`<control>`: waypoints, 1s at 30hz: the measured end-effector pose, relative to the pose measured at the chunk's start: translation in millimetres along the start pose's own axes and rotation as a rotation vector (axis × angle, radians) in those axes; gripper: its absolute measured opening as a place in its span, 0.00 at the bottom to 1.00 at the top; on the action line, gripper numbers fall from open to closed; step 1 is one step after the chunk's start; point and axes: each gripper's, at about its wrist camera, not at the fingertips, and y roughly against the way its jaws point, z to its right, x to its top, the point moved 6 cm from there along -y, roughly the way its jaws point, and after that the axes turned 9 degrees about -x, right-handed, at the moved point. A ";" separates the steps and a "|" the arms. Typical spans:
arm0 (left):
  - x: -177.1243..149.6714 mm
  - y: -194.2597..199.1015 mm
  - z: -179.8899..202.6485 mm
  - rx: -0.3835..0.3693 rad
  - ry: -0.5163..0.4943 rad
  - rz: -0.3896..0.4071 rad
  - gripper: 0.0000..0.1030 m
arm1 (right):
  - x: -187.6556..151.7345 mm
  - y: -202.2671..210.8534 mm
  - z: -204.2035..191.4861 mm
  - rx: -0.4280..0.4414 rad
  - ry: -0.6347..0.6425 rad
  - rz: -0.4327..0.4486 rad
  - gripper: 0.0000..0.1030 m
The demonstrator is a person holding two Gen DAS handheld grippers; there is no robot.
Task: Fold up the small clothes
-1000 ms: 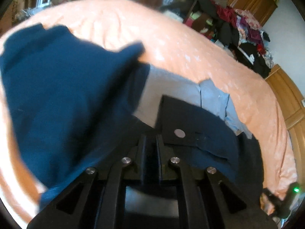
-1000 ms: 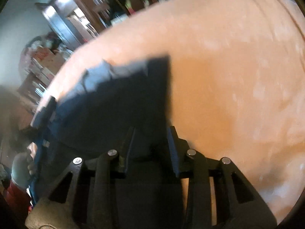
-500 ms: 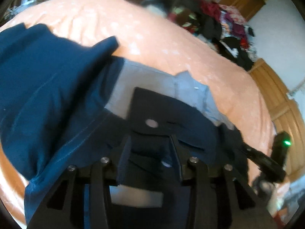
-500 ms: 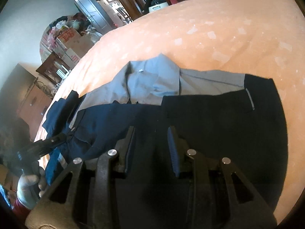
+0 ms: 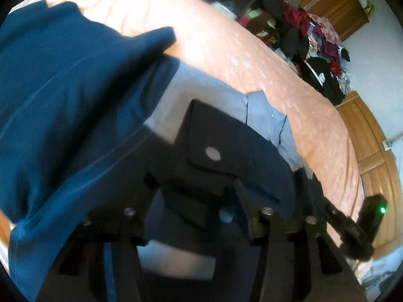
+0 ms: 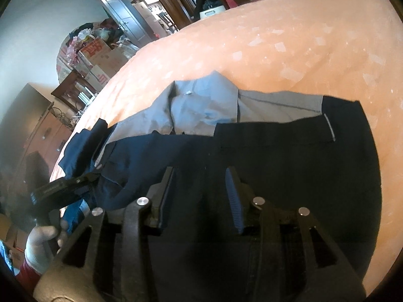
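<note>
My left claw (image 5: 194, 188) is spread open over the navy-and-grey jacket (image 6: 289, 156), its fingers wide apart and gripping nothing, hovering right above the dark chest pocket flap (image 5: 209, 143) with its pale snap button (image 5: 212, 153). My right claw (image 6: 201, 191) is released too — the fingers stand apart over the dark front panel, no cloth between them. The jacket lies spread on the orange bedspread (image 6: 289, 50), grey collar (image 6: 201, 105) toward the far side. One navy sleeve (image 5: 65, 95) lies bunched at the left of my left camera's view. My gloved hand (image 6: 41, 244) shows at the right camera's lower left.
</note>
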 end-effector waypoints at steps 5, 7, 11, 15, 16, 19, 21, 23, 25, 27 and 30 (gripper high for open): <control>6.3 -9.0 1.2 0.019 0.011 0.034 0.23 | 8.3 2.2 6.0 -0.002 -0.024 0.024 0.39; 6.3 -5.3 -1.7 0.002 0.024 0.058 0.07 | 9.7 -0.1 10.0 -0.005 -0.036 0.021 0.39; 2.6 18.9 -5.4 -0.029 0.037 0.123 0.04 | 14.8 -3.4 13.8 -0.014 -0.026 0.020 0.39; -5.5 32.0 -16.4 -0.042 0.054 0.154 0.04 | 26.9 -11.3 16.8 -0.052 0.006 0.034 0.35; -7.4 29.2 -19.2 -0.034 0.054 0.148 0.04 | 28.1 -15.6 17.8 -0.064 0.019 0.031 0.25; -10.5 21.3 -25.8 -0.026 0.067 0.132 0.04 | 13.5 -62.8 28.0 -0.203 0.123 -0.115 0.06; -10.8 20.4 -24.7 -0.032 0.064 0.133 0.04 | 11.6 -68.1 34.8 -0.203 0.106 -0.123 0.02; -11.5 25.3 -25.9 -0.037 0.060 0.139 0.05 | 18.9 -55.2 37.5 -0.235 0.084 -0.084 0.08; -13.0 33.2 -32.0 -0.035 0.079 0.149 0.04 | 23.7 -40.0 39.4 -0.234 0.050 -0.038 0.09; -13.9 43.8 -38.3 -0.048 0.106 0.163 0.04 | 23.3 -20.5 31.8 -0.176 0.009 0.019 0.11; -13.6 58.7 -44.0 -0.051 0.116 0.165 0.03 | 13.9 -24.7 2.3 -0.105 0.084 0.009 0.20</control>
